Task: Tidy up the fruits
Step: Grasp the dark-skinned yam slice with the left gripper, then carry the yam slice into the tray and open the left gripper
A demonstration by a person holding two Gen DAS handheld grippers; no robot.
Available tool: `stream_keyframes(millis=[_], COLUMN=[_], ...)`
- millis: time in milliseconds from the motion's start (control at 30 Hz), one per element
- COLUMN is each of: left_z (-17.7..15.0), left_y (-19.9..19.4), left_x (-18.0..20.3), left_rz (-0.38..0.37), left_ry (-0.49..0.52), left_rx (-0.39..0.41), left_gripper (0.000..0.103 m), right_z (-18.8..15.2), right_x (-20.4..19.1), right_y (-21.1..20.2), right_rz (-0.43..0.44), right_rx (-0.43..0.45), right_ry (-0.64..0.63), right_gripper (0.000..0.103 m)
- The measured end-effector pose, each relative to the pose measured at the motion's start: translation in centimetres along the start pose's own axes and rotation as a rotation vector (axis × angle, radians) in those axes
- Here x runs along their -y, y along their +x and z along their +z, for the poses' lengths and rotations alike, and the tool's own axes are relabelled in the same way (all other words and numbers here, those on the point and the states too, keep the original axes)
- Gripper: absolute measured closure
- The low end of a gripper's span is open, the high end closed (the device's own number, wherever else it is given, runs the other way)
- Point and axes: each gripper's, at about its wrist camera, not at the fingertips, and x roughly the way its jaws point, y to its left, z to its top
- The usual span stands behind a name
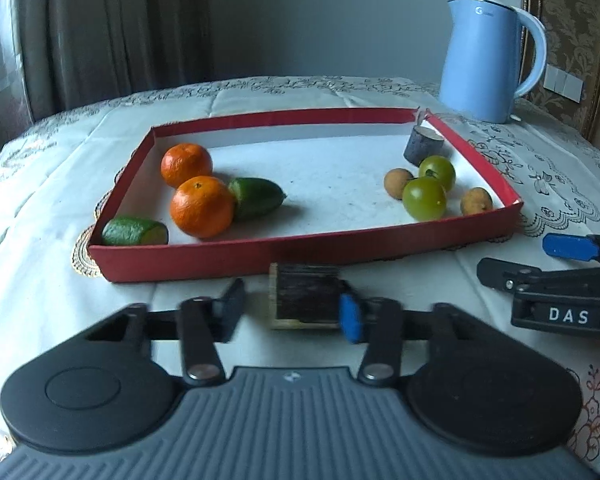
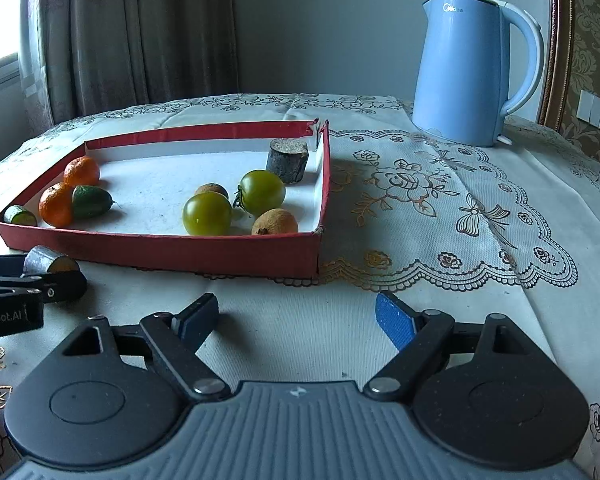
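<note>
A red tray (image 1: pixel 300 258) (image 2: pixel 160 250) holds two oranges (image 1: pixel 202 206) (image 2: pixel 56 204), two cucumber pieces (image 1: pixel 256 196) (image 2: pixel 91 201), two green tomatoes (image 1: pixel 424 198) (image 2: pixel 207 214), two brown longans (image 1: pixel 476 201) (image 2: pixel 275 222) and a dark wood stub (image 1: pixel 423 145) (image 2: pixel 287 159). My left gripper (image 1: pixel 290 312) is open in front of the tray; a dark cut piece (image 1: pixel 306 294) (image 2: pixel 52 265) sits between its fingers, touching the blue right pad (image 1: pixel 350 318). My right gripper (image 2: pixel 296 322) is open and empty over the cloth; it also shows in the left wrist view (image 1: pixel 540 264).
A blue kettle (image 1: pixel 488 56) (image 2: pixel 468 72) stands at the back right of the table. A lace cloth (image 2: pixel 440 208) covers the table right of the tray. Curtains hang behind at the left.
</note>
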Motion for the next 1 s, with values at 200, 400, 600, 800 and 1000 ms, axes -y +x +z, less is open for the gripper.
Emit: stream_keyframes(millis=[200, 400, 600, 800, 1000], left_z=[0.1, 0.6, 2.9, 6.2, 8.1], left_y=[0.0, -1.2, -3.5, -1.6, 2.9], left_x=[0.2, 0.7, 1.5, 1.4, 1.0], left_rz=[0.000, -0.023, -0.057, -0.008, 0.060], left_ry=[0.005, 0.016, 0.051, 0.053, 0.026], left_rx=[-0.002, 0.009, 0.091, 0.133, 0.116], left_gripper=[0.073, 0.073, 0.073, 0.073, 0.073], right_z=[0.0, 0.0, 0.0, 0.0, 0.0], right_x=[0.0, 0.0, 0.1, 0.1, 0.1], right_y=[0.0, 0.0, 0.0, 0.0, 0.0], right_rz=[0.000, 0.000, 0.000, 0.000, 0.000], right_rx=[0.000, 0.000, 0.000, 0.001, 0.001], right_ry=[0.000, 0.000, 0.000, 0.000, 0.000], right_gripper=[0.017, 0.017, 0.017, 0.017, 0.017])
